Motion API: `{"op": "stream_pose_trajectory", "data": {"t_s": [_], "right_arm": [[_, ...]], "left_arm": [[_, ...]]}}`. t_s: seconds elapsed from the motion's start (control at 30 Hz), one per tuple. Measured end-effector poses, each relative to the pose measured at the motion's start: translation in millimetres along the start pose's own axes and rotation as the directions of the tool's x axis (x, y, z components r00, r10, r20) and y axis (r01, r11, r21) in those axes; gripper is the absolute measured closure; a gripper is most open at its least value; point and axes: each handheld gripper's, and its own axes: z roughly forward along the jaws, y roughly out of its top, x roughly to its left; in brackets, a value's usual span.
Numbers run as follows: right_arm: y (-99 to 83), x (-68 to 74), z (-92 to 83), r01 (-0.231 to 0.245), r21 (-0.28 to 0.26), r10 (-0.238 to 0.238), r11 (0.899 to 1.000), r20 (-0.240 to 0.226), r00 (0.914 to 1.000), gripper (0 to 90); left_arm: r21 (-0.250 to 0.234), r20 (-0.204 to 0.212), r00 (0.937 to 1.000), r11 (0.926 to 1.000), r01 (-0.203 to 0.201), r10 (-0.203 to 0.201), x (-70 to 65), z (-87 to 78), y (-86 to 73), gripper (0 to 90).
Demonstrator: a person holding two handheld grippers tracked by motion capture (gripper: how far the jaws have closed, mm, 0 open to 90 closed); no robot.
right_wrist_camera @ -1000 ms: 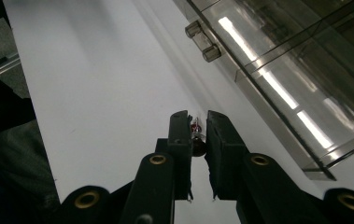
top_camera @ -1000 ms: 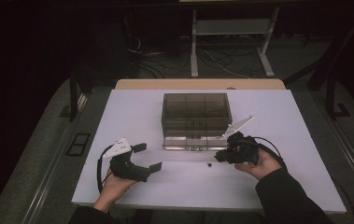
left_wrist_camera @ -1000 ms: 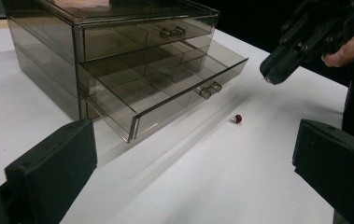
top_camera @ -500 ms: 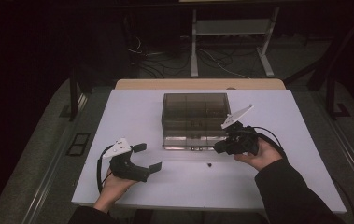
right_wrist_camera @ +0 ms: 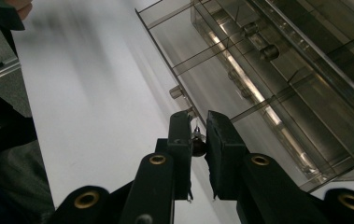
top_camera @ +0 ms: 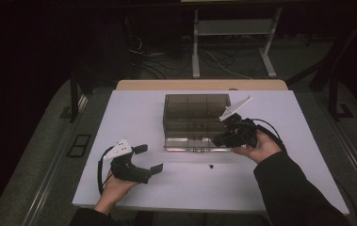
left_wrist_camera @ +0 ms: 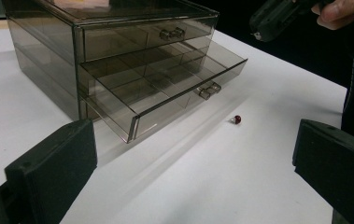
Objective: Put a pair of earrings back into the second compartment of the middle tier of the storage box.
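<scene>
A smoked clear drawer box [top_camera: 195,120] stands mid-table, and its lower drawer [left_wrist_camera: 165,88] is pulled out. My right gripper [right_wrist_camera: 198,122] is shut on a small dark bead [right_wrist_camera: 198,145] with a metal loop. It hovers over the open drawer's front edge, at the box's right front [top_camera: 218,140]. A second small red bead [left_wrist_camera: 237,119] lies on the white table [top_camera: 270,188] in front of the box [top_camera: 210,165]. My left gripper [top_camera: 150,159] rests at the front left, jaws wide open and empty, aimed at the box [left_wrist_camera: 118,56].
The person's right sleeve [top_camera: 298,193] crosses the table's front right. A wooden board edge [top_camera: 199,84] runs behind the table. Beyond it are a metal stand [top_camera: 235,28] and cables on the dark floor. The upper drawer [left_wrist_camera: 132,37] is closed.
My right gripper has lifted off the table and moved up beside the box's right front, still closed on the bead. The left gripper has stayed put.
</scene>
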Motion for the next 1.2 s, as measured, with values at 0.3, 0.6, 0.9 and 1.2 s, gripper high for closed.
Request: {"op": "stream_pose_trajectory", "data": {"t_s": [0.3,0.6,0.9,1.2], "right_arm": [[11.2,-2.7,5.6,0.006,-0.014,-0.006,1.0,0.0,1.0,79.2],[20.0,-6.1,17.9,0.001,-0.03,-0.001,1.0,-0.005,1.0,79.1],[24.1,-10.5,33.2,-0.013,-0.052,0.013,0.999,-0.006,0.9999,79.1],[24.2,-16.6,51.0,-0.029,-0.044,0.029,0.999,-0.013,0.9995,79.1]], "left_arm": [[-0.001,0.0,1.0,1.0,0.002,-0.002,0.3,0.2,0.0,0.0],[-0.001,0.0,1.0,1.0,0.001,-0.001,0.7,0.3,0.3,0.0],[0.002,0.005,1.0,1.0,0.002,-0.002,0.4,1.7,0.3,0.0],[0.001,0.006,1.0,1.0,-0.001,0.001,1.4,1.6,0.4,0.0]]}}
